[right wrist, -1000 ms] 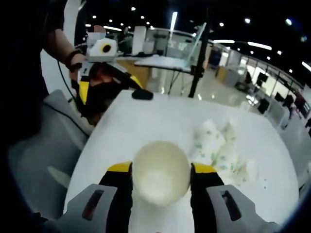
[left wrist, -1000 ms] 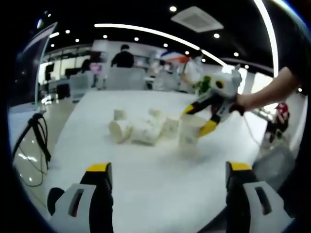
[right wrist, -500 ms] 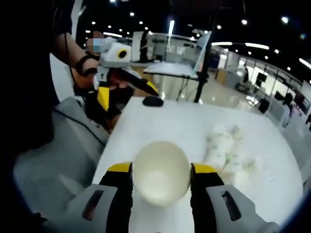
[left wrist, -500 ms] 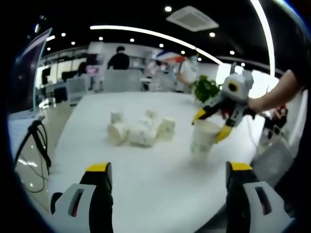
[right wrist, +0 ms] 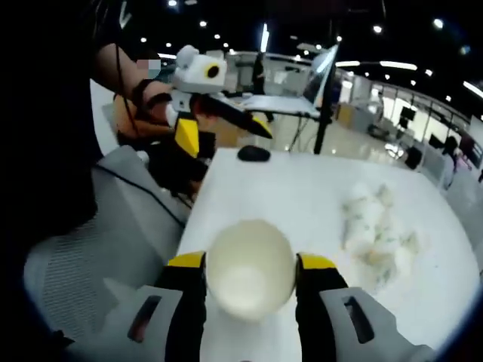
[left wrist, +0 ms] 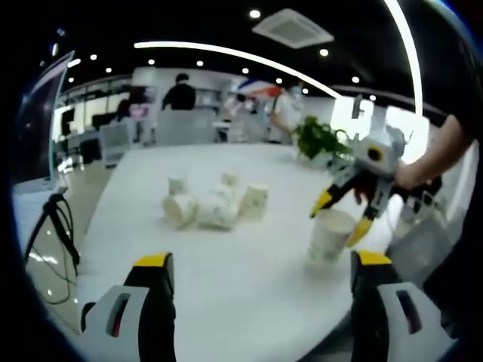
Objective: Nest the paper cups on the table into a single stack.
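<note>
While the right gripper clamps a cup, the left gripper hangs with jaws apart.

From the left gripper view, the right gripper reaches in from the right, a forearm behind it, jaws pointing down on the rim of the upright cup, which sits near the bench's right edge. From the right gripper view, the cup's open mouth faces the camera between the two jaws, hiding its base, so I cannot tell whether it touches the bench. A heap of cups lies mid-bench, some upright, some tipped; in the right gripper view the heap is blurred toward the right edge. That view also shows the left gripper held off the bench's far corner, beside a dark mouse.
</note>
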Available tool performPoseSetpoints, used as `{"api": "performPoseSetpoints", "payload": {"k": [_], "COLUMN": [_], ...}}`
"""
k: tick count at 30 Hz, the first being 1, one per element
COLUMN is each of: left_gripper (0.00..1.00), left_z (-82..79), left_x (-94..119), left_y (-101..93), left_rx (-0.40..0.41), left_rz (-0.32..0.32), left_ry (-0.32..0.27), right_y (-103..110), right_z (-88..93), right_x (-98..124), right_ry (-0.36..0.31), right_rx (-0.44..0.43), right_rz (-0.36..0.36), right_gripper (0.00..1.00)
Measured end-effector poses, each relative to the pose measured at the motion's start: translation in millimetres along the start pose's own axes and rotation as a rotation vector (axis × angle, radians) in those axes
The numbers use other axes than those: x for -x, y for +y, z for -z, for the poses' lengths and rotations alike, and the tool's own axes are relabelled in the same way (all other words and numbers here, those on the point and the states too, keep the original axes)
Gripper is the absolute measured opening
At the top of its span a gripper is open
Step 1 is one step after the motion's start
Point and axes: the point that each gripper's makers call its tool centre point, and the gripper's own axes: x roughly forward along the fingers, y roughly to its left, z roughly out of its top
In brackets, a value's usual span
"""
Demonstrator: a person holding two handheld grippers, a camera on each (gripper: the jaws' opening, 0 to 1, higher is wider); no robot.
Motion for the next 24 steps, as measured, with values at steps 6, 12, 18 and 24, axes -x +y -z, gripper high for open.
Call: {"api": "performPoseSetpoints", "payload": {"k": [6, 12, 18, 24], "left_gripper": [0.96, 0.96, 0.96, 0.95], "left_z": [3.9, 9.3, 14.0, 14.6], "left_x": [1.1, 4.0, 5.0, 3.6], "left_y": [-2.4, -5.7, -7.2, -10.6], "left_rx": [0.002, 0.01, 0.013, 0.006], "left_rz": [0.0, -0.001, 0.0, 0.009], "left_ry": [0.004, 0.014, 0.027, 0.033], "right_y": [6.0, 12.4, 18.7, 18.5], "right_z": [14.5, 24.4, 31.7, 32.2], "right_x": [-5.1, -10.4, -18.3, -21.7], "right_ry": [0.015, 0.013, 0.018, 0.017], "right_rx": [-0.029, -0.041, -0.033, -0.012], "right_rz": [0.01, 0.022, 0.035, 0.062], "right_gripper": [0.43, 0.43, 0.42, 0.43]}}
